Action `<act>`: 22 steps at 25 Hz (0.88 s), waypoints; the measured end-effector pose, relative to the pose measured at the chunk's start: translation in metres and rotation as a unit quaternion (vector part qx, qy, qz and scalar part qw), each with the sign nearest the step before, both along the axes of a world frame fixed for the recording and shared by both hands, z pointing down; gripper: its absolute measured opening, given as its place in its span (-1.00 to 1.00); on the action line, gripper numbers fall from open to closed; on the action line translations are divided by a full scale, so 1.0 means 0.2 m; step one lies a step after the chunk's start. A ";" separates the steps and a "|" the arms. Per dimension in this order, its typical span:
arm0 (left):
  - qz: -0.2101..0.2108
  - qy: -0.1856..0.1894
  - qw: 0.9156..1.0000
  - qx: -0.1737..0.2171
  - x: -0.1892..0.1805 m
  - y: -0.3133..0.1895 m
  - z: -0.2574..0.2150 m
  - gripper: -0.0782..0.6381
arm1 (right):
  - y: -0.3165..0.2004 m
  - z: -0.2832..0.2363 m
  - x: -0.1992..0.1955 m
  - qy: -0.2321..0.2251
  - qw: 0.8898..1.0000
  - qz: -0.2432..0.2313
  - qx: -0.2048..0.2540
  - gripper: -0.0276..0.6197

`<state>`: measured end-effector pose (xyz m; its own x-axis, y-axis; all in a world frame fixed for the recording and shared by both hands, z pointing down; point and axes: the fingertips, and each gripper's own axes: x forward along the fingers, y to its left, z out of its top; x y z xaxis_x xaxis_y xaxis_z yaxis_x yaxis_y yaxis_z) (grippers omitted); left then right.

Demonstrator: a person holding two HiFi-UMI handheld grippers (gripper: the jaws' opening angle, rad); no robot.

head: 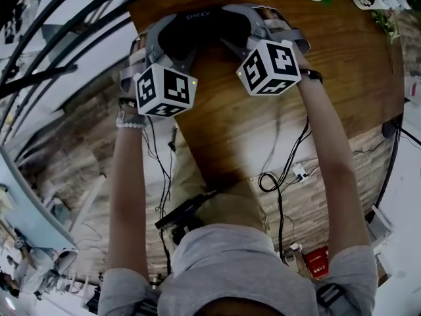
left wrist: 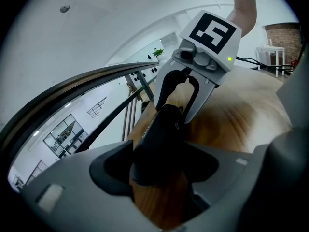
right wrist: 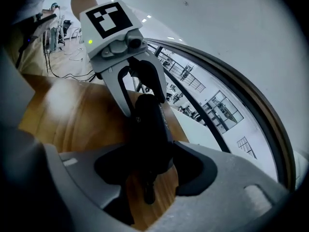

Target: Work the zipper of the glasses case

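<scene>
One black glasses case [head: 197, 31] lies on the wooden worktop [head: 250, 124], between two grippers. The left hand-held gripper [left wrist: 161, 166] clamps one end. The right hand-held gripper [right wrist: 147, 170] stands wide open around the other end.

Bright daylight fills all three views; the far parts in both gripper views look washed out and white; the wooden table [right wrist: 53, 105] shines with soft glare; the black glasses case [left wrist: 159, 139] is so dark that little detail shows; picture edges bend and go dark; the nearest parts look blurry.
</scene>
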<state>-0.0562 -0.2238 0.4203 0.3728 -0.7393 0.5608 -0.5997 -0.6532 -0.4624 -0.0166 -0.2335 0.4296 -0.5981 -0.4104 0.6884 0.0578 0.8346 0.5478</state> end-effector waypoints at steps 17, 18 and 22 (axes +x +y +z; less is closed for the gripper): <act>-0.206 0.303 0.918 -0.150 0.09 0.18 -0.09 -0.44 | 0.00 0.00 -0.01 -0.002 1.000 -0.009 -0.028 -0.20; -0.215 0.315 0.909 -0.166 0.11 0.18 -0.07 -0.47 | 0.00 0.00 -0.01 -0.002 1.000 -0.009 -0.028 -0.20; -0.251 0.368 0.871 -0.205 0.13 0.15 -0.02 -0.45 | 0.00 0.00 -0.01 -0.003 1.000 -0.010 -0.026 -0.20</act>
<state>-0.0303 -0.1930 0.4170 0.4309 -0.7063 0.5616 -0.8927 -0.2425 0.3799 -0.0189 -0.2331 0.4295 -0.6096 -0.3618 0.7053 0.0720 0.8608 0.5038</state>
